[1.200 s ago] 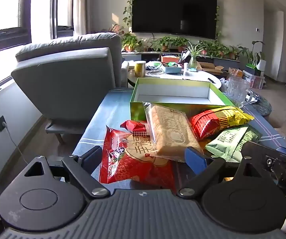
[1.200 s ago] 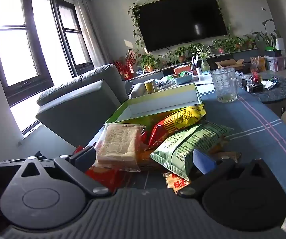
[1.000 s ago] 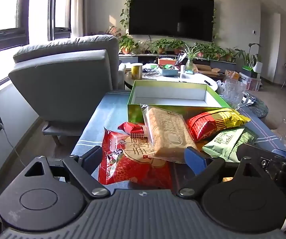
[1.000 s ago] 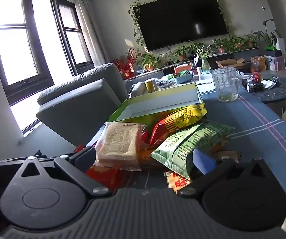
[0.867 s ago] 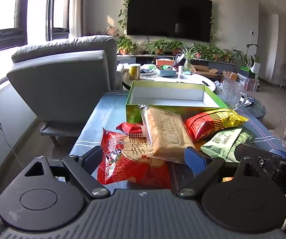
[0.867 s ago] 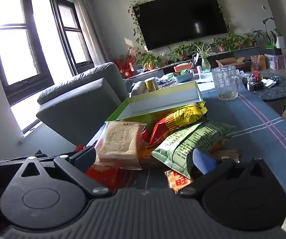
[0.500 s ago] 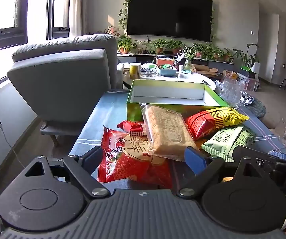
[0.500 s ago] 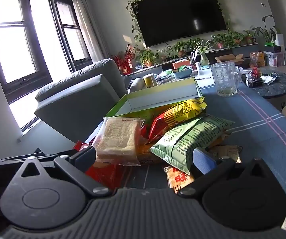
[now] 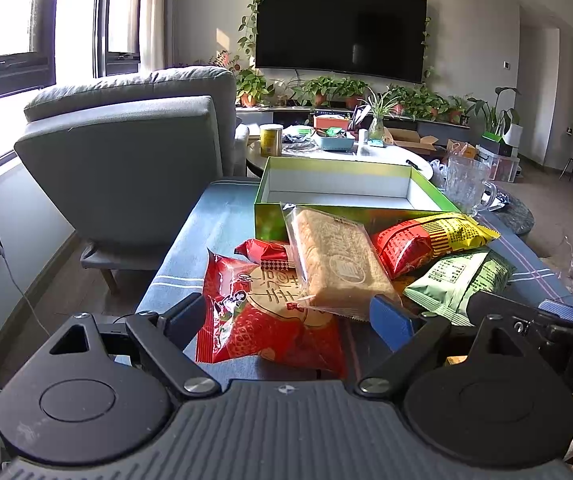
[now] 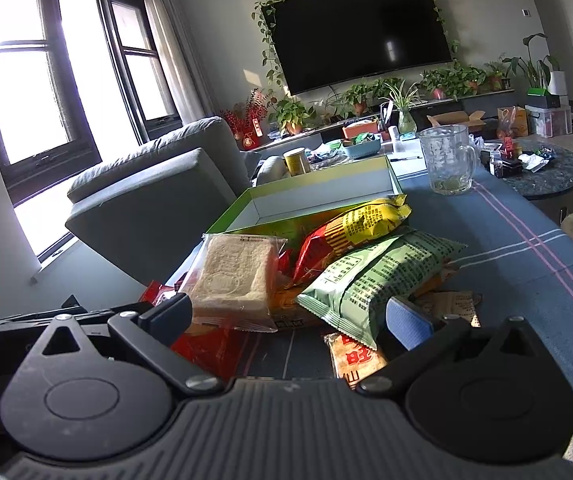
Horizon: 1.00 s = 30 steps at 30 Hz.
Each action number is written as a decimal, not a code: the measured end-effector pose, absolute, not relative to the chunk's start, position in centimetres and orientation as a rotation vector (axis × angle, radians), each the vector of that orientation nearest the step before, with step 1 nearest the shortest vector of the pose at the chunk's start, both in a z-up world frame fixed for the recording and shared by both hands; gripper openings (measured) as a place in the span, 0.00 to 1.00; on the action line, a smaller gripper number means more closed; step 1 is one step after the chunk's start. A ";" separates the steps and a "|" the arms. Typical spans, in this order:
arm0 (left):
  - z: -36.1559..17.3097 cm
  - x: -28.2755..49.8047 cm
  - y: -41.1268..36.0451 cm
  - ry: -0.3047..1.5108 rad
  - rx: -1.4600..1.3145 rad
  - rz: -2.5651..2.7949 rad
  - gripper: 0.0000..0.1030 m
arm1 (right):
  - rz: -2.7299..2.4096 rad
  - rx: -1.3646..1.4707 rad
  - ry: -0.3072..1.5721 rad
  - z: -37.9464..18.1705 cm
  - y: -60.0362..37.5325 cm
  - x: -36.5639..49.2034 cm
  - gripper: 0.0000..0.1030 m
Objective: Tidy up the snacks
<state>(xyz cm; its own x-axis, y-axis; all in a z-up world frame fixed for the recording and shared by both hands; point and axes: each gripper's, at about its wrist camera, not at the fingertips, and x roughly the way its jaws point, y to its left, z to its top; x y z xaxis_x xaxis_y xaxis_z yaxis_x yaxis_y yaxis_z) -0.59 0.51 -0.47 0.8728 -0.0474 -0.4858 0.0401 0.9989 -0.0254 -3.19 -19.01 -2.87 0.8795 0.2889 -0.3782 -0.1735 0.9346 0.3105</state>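
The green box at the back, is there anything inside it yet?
The green box shows only bare white walls and floor. Its near wall hides the front strip of the floor, so that part cannot be checked.

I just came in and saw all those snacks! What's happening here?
A person holds two grippers over a pile of snack packets on a blue tablecloth. The left gripper and right gripper are both open and hold nothing. The clear-wrapped bread lies on top of a red packet, beside a green bag. Behind them, the green box looks empty, so sorting hasn't begun.
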 end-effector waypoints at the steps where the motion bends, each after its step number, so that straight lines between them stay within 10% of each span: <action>1: -0.5 -0.6 0.5 0.508 -0.014 -0.046 0.85 | 0.247 0.271 0.433 -2.9 -19.0 -3.2 0.80; 30: -0.5 -0.5 0.8 0.515 -0.026 -0.038 0.85 | 0.279 0.266 0.440 -2.9 -18.6 -3.2 0.79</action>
<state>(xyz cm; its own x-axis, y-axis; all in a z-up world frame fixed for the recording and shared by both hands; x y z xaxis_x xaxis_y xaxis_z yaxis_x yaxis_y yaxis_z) -0.49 0.84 -0.46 0.8695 -0.0423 -0.4922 0.0294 0.9990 -0.0339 -3.19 -18.63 -2.92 0.8681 0.3204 -0.3791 -0.2065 0.9277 0.3111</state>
